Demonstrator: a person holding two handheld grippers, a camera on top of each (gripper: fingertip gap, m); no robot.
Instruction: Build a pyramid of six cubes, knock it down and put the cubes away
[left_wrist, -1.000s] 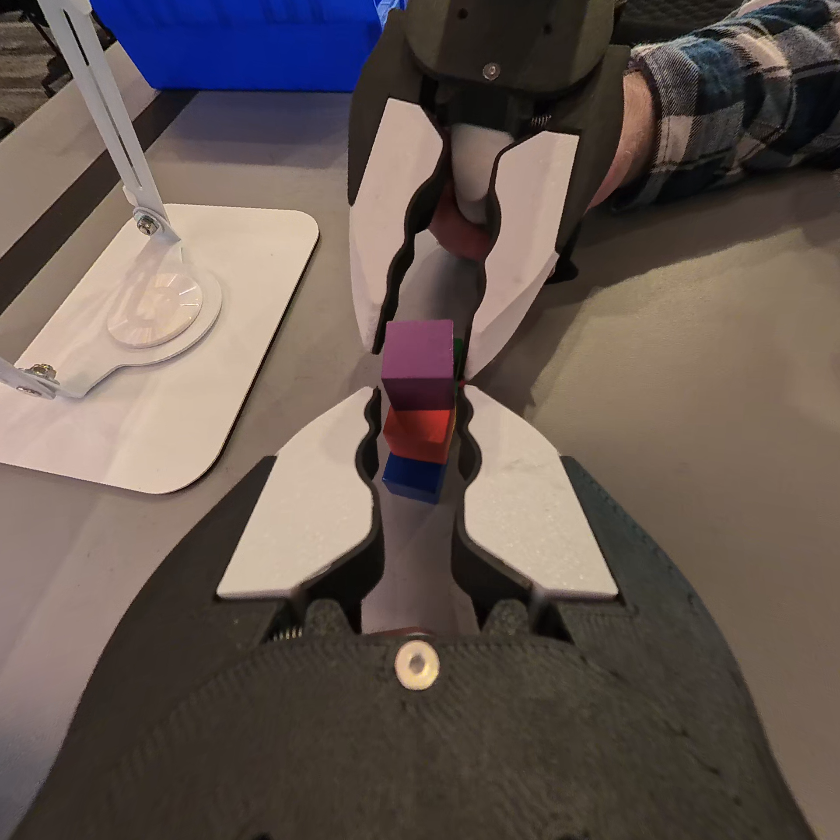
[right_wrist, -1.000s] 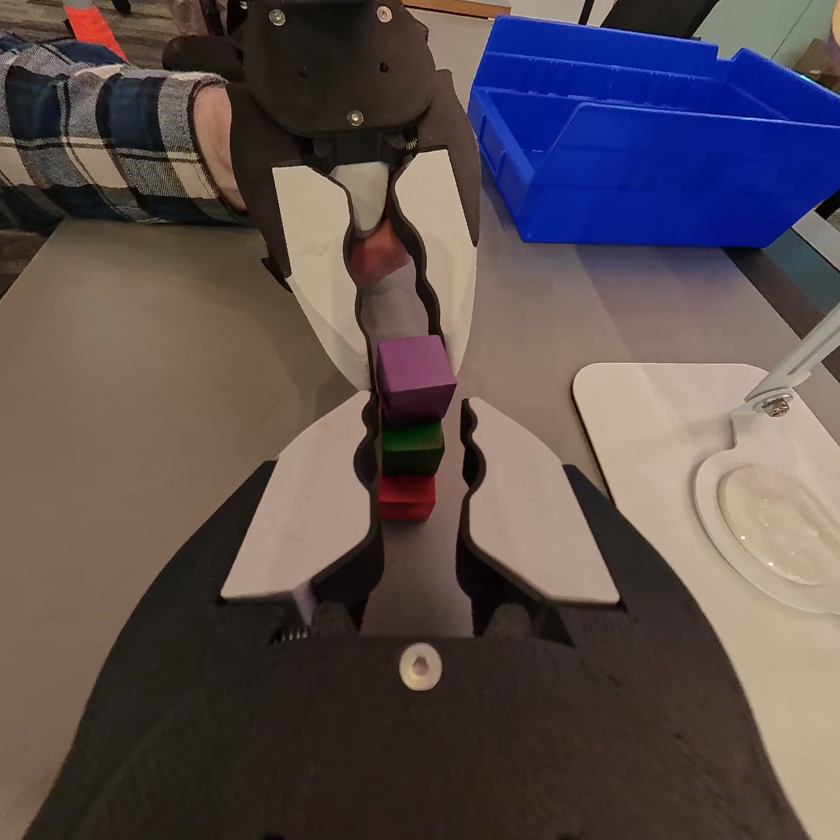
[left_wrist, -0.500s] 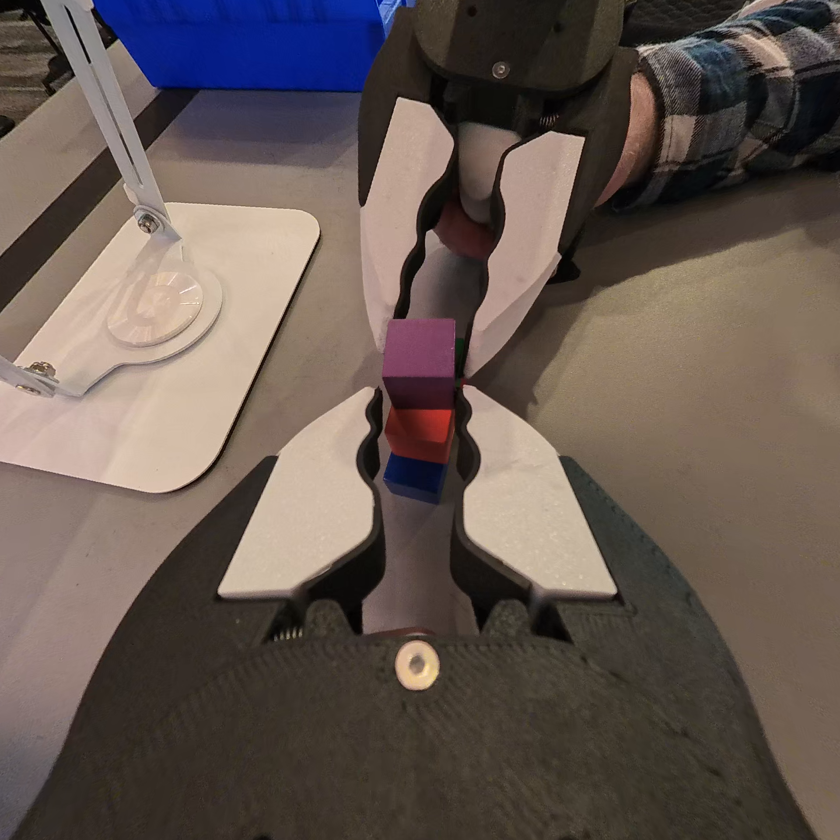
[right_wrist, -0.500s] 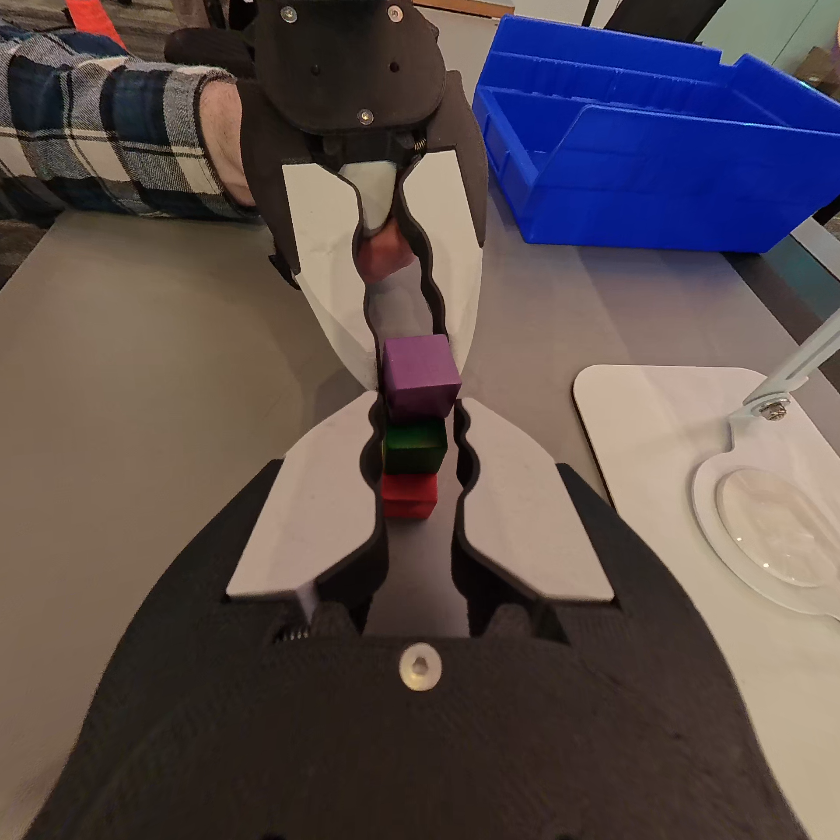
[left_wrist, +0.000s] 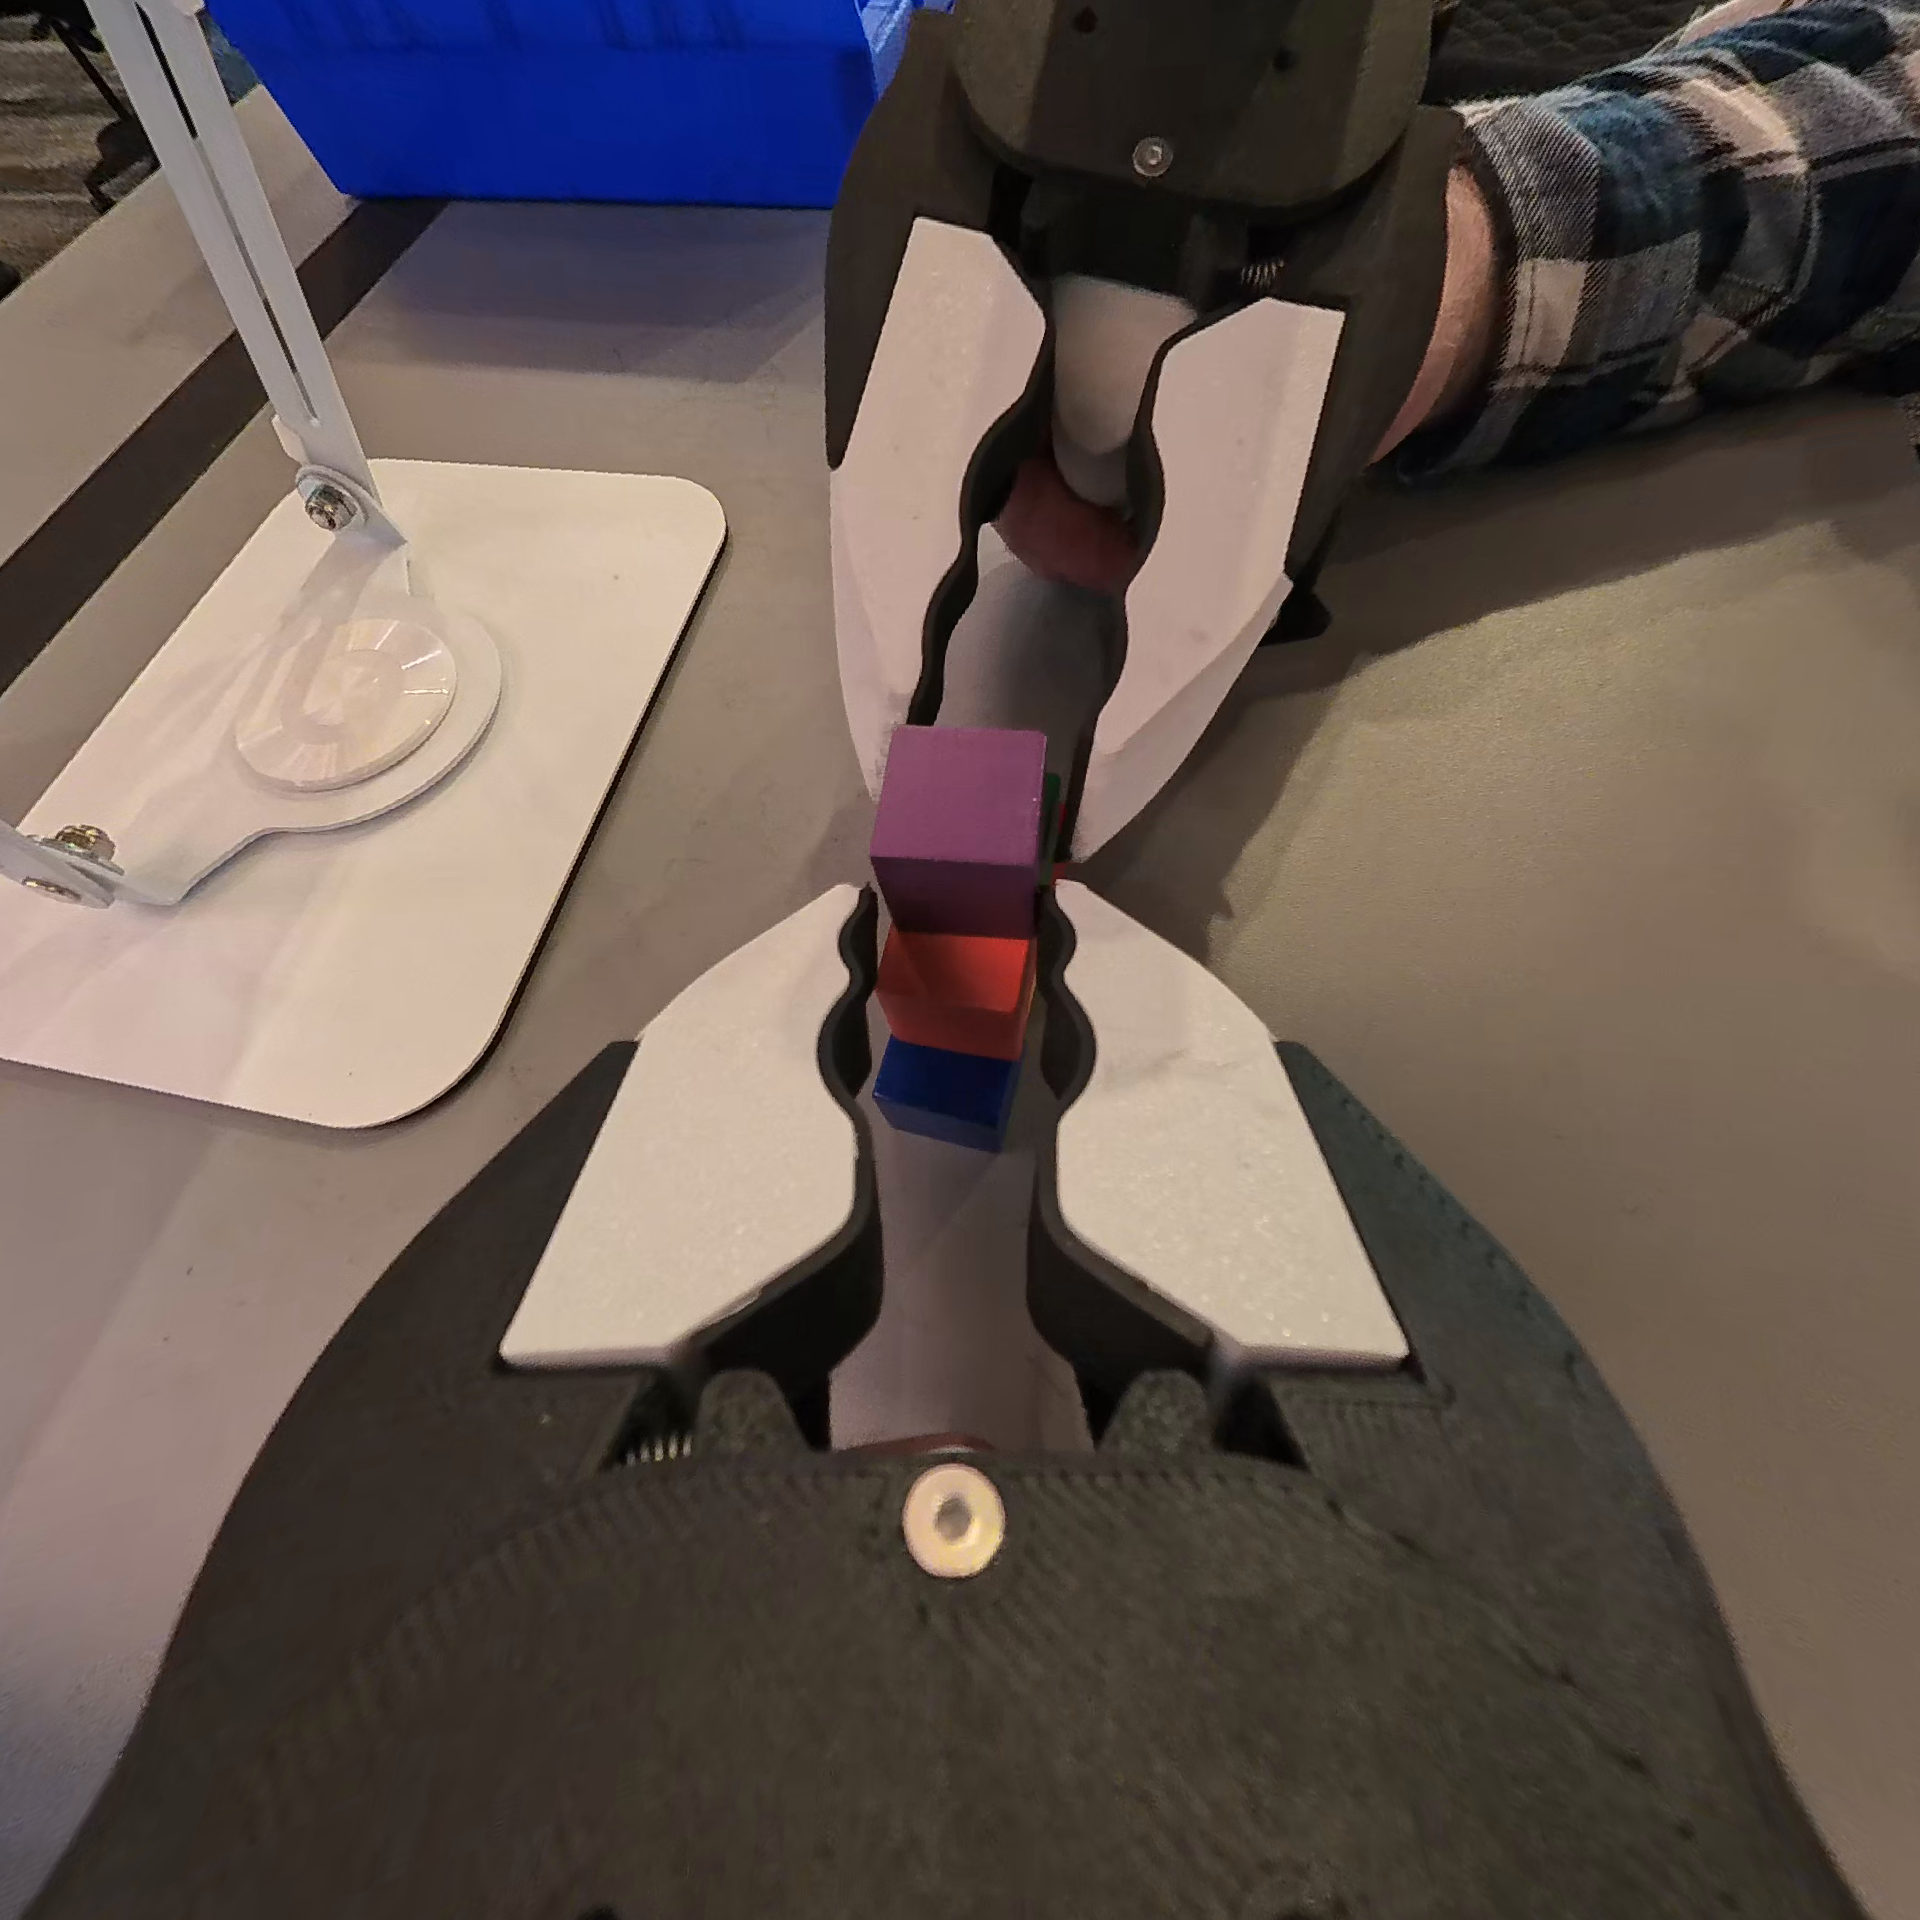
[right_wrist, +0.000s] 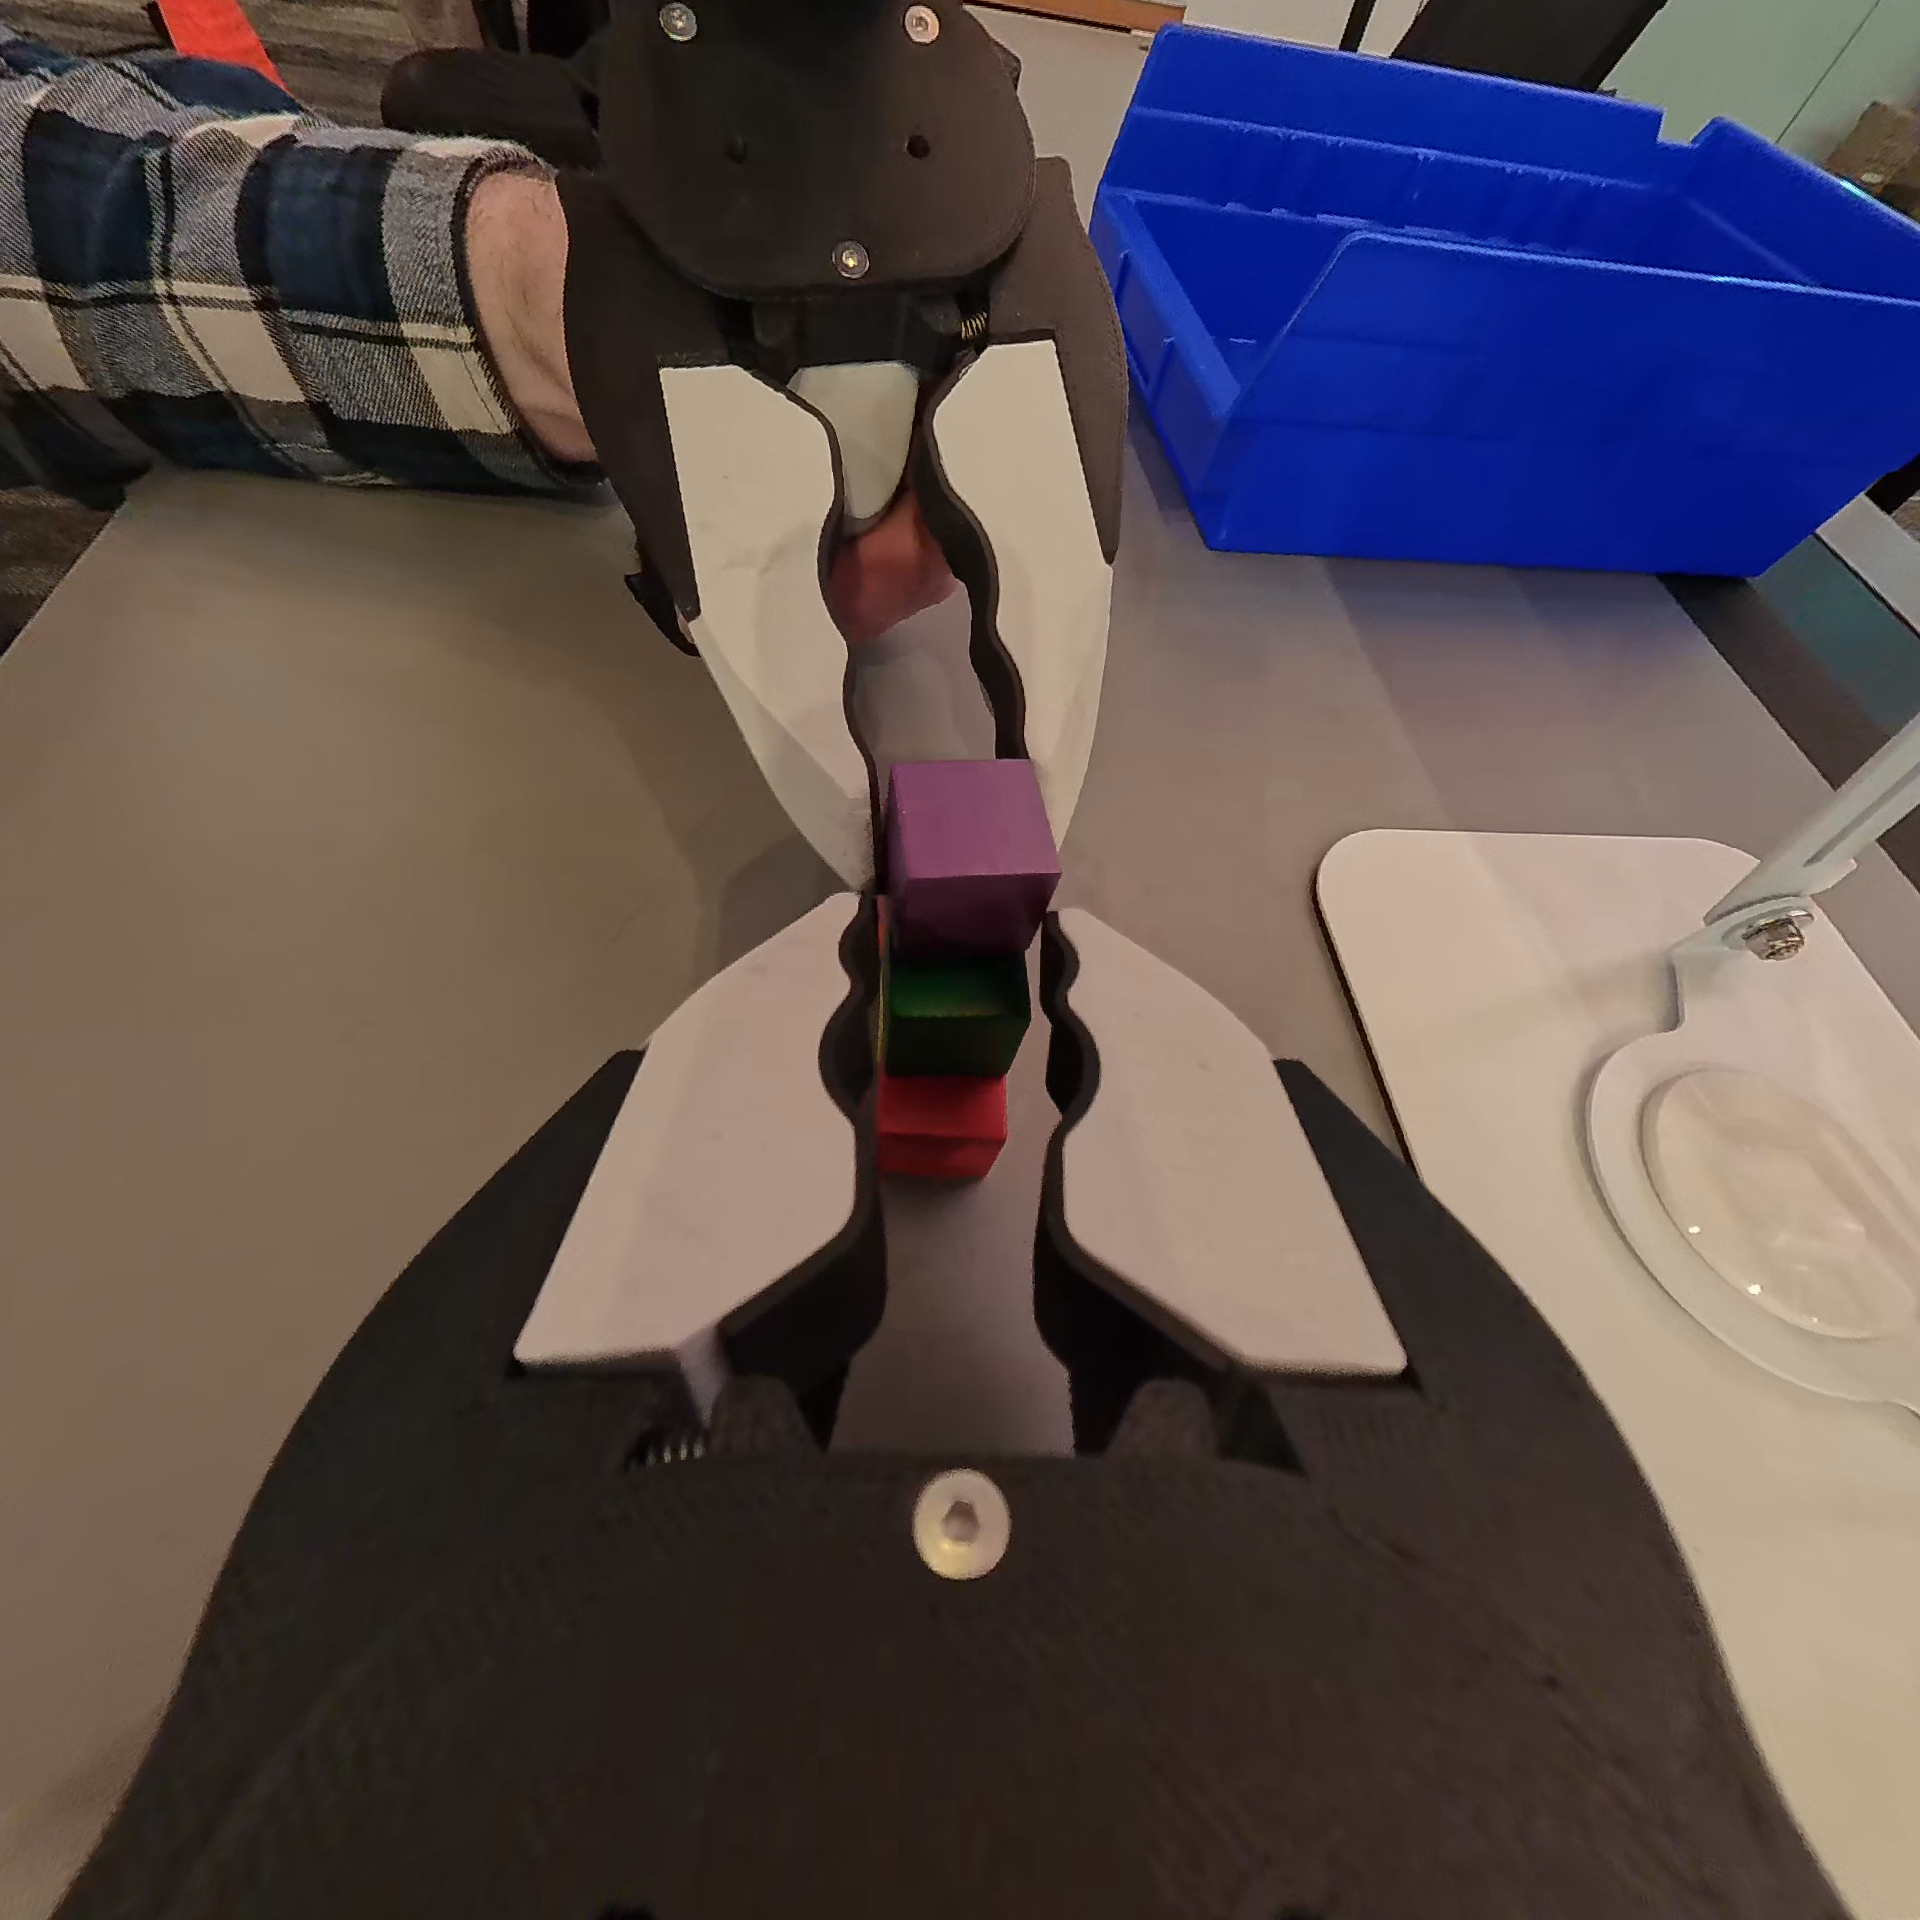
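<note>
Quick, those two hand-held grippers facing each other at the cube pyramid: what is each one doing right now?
Left hand-held gripper: partly open astride the cube pyramid, holding nothing.
Right hand-held gripper: the same from the opposite end.

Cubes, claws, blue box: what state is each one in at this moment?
Pyramid: standing, intact, three tiers seen end-on.
Purple cube: on top, upright.
Left gripper: part-open, fingers straddling the pyramid's end.
Right gripper: part-open, straddling the opposite end.
Blue bin: upright, open-topped, on the table.
White stand: base flat on the table.
</note>
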